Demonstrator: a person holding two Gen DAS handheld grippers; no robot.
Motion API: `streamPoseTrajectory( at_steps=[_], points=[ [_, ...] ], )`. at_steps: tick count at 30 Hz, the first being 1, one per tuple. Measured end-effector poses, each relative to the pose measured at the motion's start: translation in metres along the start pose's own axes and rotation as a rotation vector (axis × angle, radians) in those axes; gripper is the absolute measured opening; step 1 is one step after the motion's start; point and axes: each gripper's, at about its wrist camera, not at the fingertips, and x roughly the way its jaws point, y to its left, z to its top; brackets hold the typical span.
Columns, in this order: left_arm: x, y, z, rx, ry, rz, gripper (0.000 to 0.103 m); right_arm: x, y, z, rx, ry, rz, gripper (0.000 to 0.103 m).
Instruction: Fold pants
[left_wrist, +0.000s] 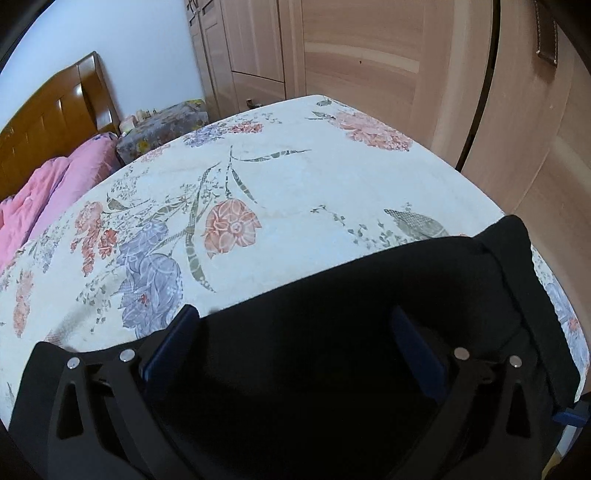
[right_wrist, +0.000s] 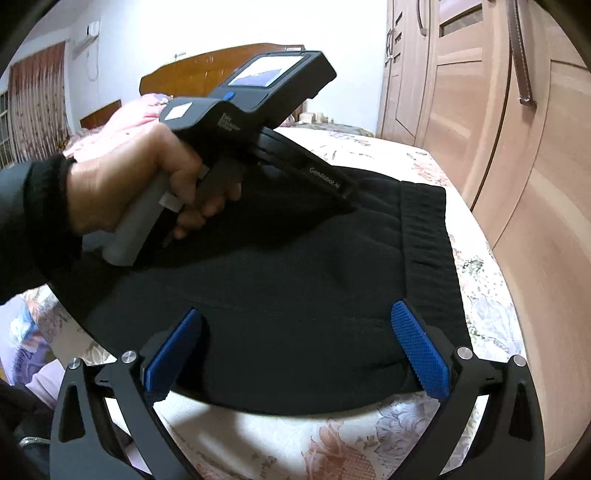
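Black pants (left_wrist: 369, 280) lie folded flat on a floral bedsheet (left_wrist: 295, 184), with the ribbed waistband (left_wrist: 517, 266) toward the right. My left gripper (left_wrist: 295, 314) hangs over the pants' far edge, its blue pads wide apart and open, gripping nothing. In the right wrist view the pants (right_wrist: 314, 266) fill the middle, waistband (right_wrist: 424, 229) at the right. My right gripper (right_wrist: 297, 310) stands open above their near edge, its pads clear of the cloth. A person's hand (right_wrist: 129, 184) holds the left gripper (right_wrist: 343, 195) over the pants' far left part.
A pink quilt (left_wrist: 44, 192) is bunched at the bed's head by a wooden headboard (left_wrist: 48, 110). A cloth-covered bedside stand (left_wrist: 166, 125) sits behind the bed. Wooden wardrobe doors (right_wrist: 498, 147) run close along the right side. The bedsheet (right_wrist: 480, 280) shows around the pants.
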Motion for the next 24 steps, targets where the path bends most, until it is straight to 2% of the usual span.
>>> streamPoseTrajectory(
  at_steps=[8,11,13,17,20,22,24],
  points=[
    [-0.002,0.005,0.003,-0.030,-0.029,0.009,0.102,-0.007,-0.001,-0.003,0.010,0.004,0.000,0.099],
    [-0.029,0.005,0.002,-0.014,-0.105,0.077,0.101,-0.001,-0.002,0.006,-0.028,0.046,-0.016,0.099],
    [-0.057,0.015,-0.003,-0.031,-0.166,0.058,0.101,-0.001,-0.002,0.005,-0.022,0.043,-0.009,0.099],
    [-0.106,0.051,-0.033,-0.058,-0.212,0.106,0.101,-0.001,0.000,0.010,0.014,0.039,-0.020,0.099],
    [-0.126,0.081,-0.066,-0.051,-0.195,0.167,0.101,0.000,0.002,0.023,0.045,0.048,-0.019,0.099],
    [-0.136,0.102,-0.092,-0.055,-0.176,0.211,0.101,0.003,0.006,0.038,0.059,0.042,0.020,0.099],
    [-0.143,0.122,-0.113,-0.072,-0.156,0.238,0.101,0.011,0.015,0.058,0.040,0.039,0.009,0.099]
  ],
)
